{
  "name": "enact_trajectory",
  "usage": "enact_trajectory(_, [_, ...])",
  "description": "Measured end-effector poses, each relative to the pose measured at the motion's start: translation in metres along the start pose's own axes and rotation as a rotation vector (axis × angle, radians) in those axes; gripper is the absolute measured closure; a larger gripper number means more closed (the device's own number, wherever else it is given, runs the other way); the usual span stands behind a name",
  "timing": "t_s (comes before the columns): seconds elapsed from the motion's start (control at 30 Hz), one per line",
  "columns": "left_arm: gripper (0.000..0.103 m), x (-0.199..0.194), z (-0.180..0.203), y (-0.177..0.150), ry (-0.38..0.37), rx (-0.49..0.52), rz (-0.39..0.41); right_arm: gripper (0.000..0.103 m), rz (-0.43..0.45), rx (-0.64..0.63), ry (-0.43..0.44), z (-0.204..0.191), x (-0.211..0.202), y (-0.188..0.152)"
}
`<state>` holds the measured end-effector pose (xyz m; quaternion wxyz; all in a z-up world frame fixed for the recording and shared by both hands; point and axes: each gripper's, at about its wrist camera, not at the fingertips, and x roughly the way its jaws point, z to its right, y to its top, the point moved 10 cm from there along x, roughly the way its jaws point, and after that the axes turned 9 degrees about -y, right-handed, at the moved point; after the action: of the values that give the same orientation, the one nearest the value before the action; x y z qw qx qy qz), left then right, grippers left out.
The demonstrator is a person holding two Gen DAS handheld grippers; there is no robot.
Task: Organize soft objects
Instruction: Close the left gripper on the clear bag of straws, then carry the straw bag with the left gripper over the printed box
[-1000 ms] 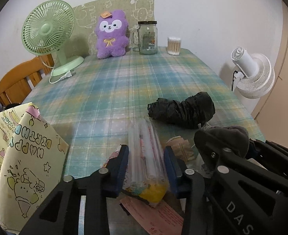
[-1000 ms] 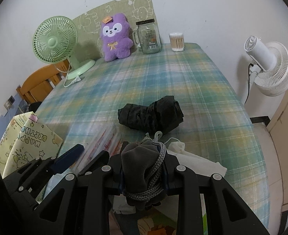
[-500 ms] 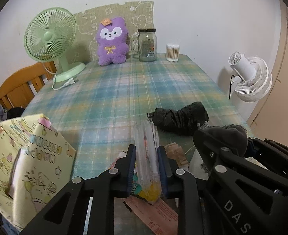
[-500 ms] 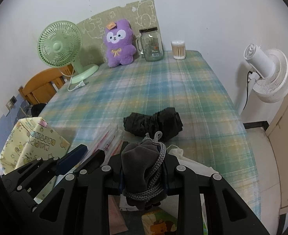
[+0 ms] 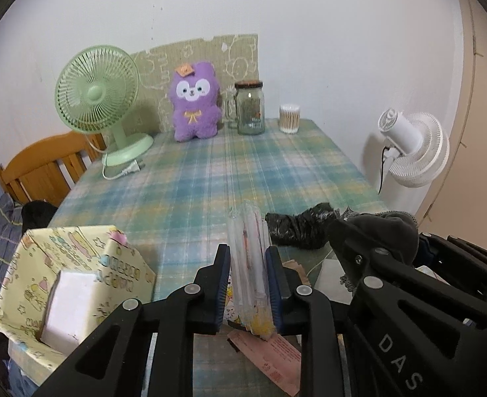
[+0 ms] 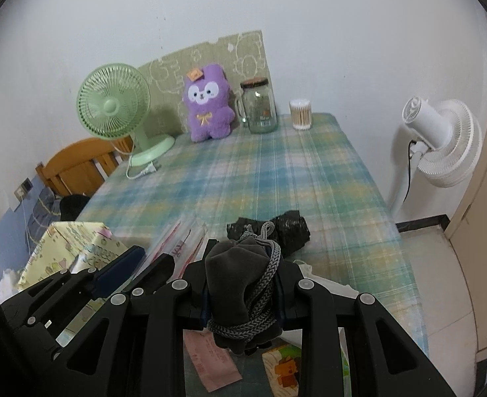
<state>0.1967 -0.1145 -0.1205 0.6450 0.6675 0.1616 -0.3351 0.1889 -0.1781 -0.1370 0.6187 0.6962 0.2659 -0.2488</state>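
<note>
1. Left wrist view: your left gripper (image 5: 248, 292) is clenched on a clear plastic packet (image 5: 248, 258), the blue pads pressing both flat faces of it.
2. That packet sticks out forward past the jaws, just beside the crumpled black bag (image 5: 298, 230) and over the near edge of the counter (image 5: 243, 172); it seems to be carried rather than resting there.
3. Expect the packet to be light, floppy and slick. You hold it near its lower end, so the free end can sag or slide; a hold nearer its middle would likely steady it.
4. In the right wrist view, your right gripper (image 6: 243, 292) is closed around a grey drawstring pouch (image 6: 233, 284), with its braided cord (image 6: 266, 284) bunched against one pad.
5. The pouch sits in front of the black bag (image 6: 289, 233), raised above the papers at the counter's near edge. It looks soft and squashy, so take the body, not the cord, which could slip loose.
6. The yellow gift bag (image 5: 74, 278), left of the black bag, stands open and seems a likely place for both.
</note>
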Motion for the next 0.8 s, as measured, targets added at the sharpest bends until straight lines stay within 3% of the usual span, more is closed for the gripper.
enact_trajectory(0.8, [0.082, -0.081, -0.011, 0.017, -0.062, 0.041, 0.135, 0.072, 0.127, -0.013, -0.042, -0.04, -0.077, 0.018])
